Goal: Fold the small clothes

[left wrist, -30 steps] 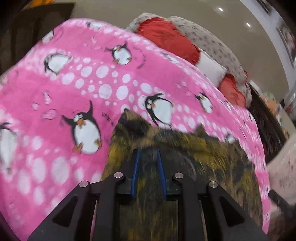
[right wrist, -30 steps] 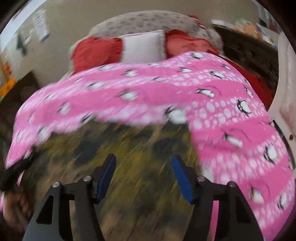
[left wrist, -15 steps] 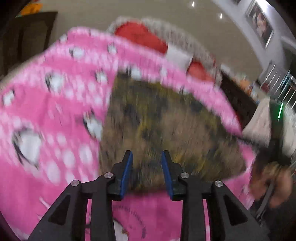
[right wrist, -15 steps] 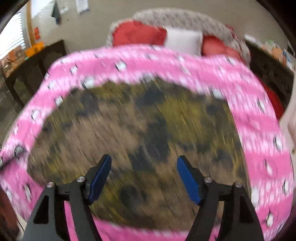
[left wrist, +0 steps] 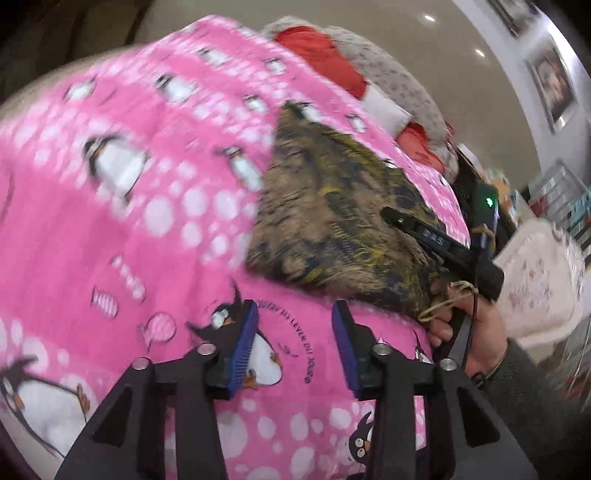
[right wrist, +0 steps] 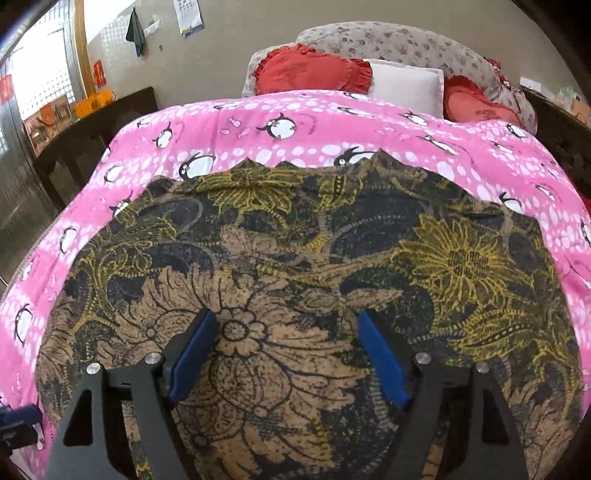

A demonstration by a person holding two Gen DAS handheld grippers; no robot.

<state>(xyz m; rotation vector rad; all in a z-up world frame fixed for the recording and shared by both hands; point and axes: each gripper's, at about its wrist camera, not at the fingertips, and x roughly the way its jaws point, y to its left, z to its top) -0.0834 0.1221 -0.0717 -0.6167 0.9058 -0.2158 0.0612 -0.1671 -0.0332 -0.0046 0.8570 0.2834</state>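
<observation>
Soft, even indoor light; ceiling spotlights glare at the far right in the left wrist view, whose pink penguin-print blanket smears with motion blur. The right wrist view is sharp, daylight entering a window far left, and both bend into dark fisheye corners.

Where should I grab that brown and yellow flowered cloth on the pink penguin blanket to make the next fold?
Probably the far zigzag edge of the flowered cloth, near a corner. The cloth lies flat on the pink blanket, so only its borders offer a lip. Bring the fingers in low from outside that edge and pinch it, rather than from above mid-cloth.
</observation>
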